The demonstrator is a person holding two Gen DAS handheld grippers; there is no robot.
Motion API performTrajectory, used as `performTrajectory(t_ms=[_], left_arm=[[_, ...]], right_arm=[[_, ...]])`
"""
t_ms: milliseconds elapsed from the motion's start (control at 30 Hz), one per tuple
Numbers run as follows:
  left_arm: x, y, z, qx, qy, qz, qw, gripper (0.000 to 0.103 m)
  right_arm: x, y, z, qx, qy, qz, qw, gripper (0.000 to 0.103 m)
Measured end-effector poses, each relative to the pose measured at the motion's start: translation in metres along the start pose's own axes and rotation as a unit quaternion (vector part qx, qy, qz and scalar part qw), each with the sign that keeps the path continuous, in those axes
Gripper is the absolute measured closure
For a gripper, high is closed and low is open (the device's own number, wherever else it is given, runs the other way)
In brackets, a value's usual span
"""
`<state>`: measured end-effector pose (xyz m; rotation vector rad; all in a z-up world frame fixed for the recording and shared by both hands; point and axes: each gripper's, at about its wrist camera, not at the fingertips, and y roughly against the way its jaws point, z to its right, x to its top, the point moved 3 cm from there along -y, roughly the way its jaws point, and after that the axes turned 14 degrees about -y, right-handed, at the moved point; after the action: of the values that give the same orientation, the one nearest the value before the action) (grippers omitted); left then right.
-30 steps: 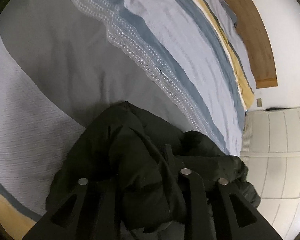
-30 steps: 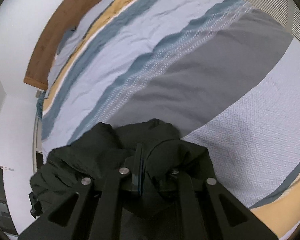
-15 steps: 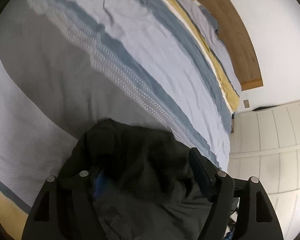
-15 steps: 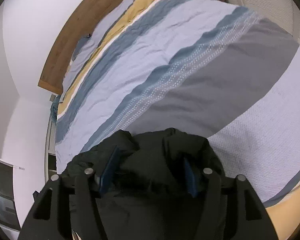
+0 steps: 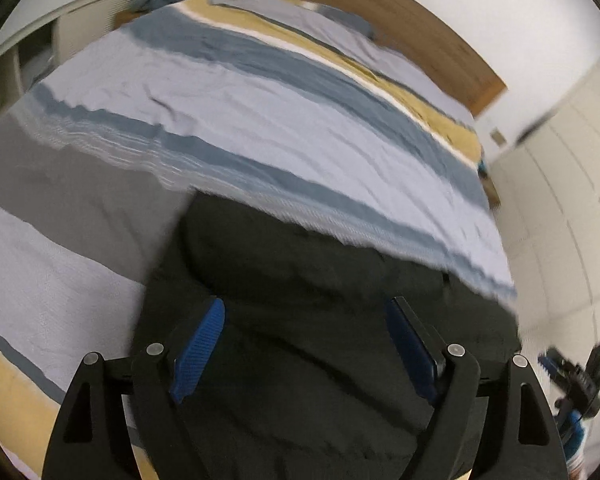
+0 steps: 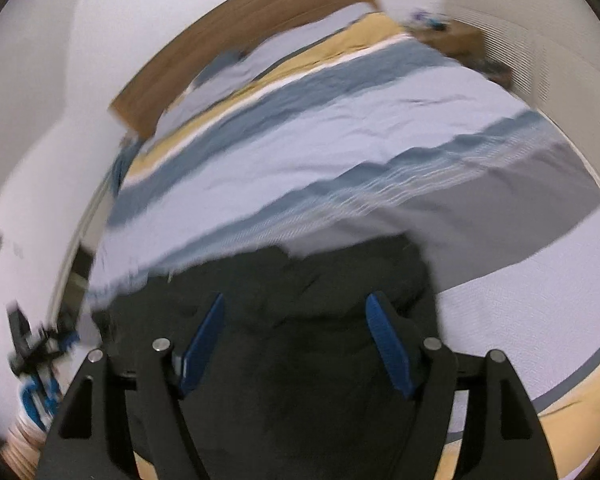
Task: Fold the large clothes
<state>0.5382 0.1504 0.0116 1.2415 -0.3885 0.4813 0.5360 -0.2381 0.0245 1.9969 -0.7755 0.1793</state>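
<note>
Garment (image 5: 320, 300) on bedspread (image 5: 260, 120), headboard (image 5: 380, 16) behind.

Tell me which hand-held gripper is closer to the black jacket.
Neither, clearly: left hand-held gripper and right hand-held gripper both hover just above the black jacket, jaws just opening, nothing pinched.

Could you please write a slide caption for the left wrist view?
Left gripper, just opened, above the dark garment on the striped bedspread.
</note>
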Motion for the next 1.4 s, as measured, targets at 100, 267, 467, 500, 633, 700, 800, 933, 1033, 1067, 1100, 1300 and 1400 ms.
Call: performTrajectory(t_ms=[100,267,467,500,633,700,800,933,1033,1067,1100,1300,1400], left_arm=[[-0.014,-0.02,0.04,-0.005,-0.052,-0.017,0.9985,0.021],[-0.018,-0.057,0.088,-0.029,-0.109,-0.04,0.9928,0.021],[0.001,-0.127,0.097,0.017,-0.147,-0.065,0.9869,0.009],[0.006,-0.136,0.095,0.019,-0.145,-0.067,0.9869,0.007],[0.024,-0.162,0.089,0.028,-0.14,-0.077,0.9867,0.005],[0.029,-0.172,0.085,0.027,-0.136,-0.083,0.9869,0.003],[0.028,-0.178,0.076,0.024,-0.122,-0.09,0.9881,0.002],[0.025,-0.174,0.047,0.033,-0.117,-0.095,0.9879,0.002],[0.024,-0.166,0.02,0.056,-0.105,-0.103,0.9876,0.002],[0.024,-0.163,0.008,0.07,-0.102,-0.109,0.9863,0.002],[0.025,-0.158,-0.003,0.089,-0.103,-0.115,0.984,0.002],[0.023,-0.111,-0.051,0.167,-0.104,-0.114,0.9738,0.003],[0.012,-0.077,-0.076,0.143,-0.062,-0.094,0.9833,0.003]], right_arm=[[-0.028,-0.021,-0.03,0.007,0.04,-0.021,0.999,0.032],[-0.059,-0.06,-0.075,0.023,0.103,-0.049,0.993,0.032],[-0.061,-0.121,-0.07,-0.028,0.151,-0.059,0.986,0.032],[-0.053,-0.13,-0.063,-0.027,0.137,-0.059,0.988,0.032],[-0.027,-0.152,-0.052,-0.038,0.118,-0.05,0.991,0.032],[-0.015,-0.161,-0.046,-0.042,0.111,-0.048,0.992,0.032],[-0.003,-0.171,-0.032,-0.042,0.1,-0.052,0.993,0.032],[0.008,-0.169,-0.002,-0.06,0.093,-0.047,0.993,0.032],[0.018,-0.161,0.027,-0.094,0.078,-0.043,0.992,0.032],[0.021,-0.158,0.034,-0.104,0.076,-0.042,0.991,0.032],[0.024,-0.151,0.044,-0.12,0.075,-0.042,0.989,0.032],[0.027,-0.086,0.091,-0.148,0.053,-0.02,0.987,0.032],[0.019,-0.05,0.114,-0.135,0.028,-0.013,0.99,0.031]])
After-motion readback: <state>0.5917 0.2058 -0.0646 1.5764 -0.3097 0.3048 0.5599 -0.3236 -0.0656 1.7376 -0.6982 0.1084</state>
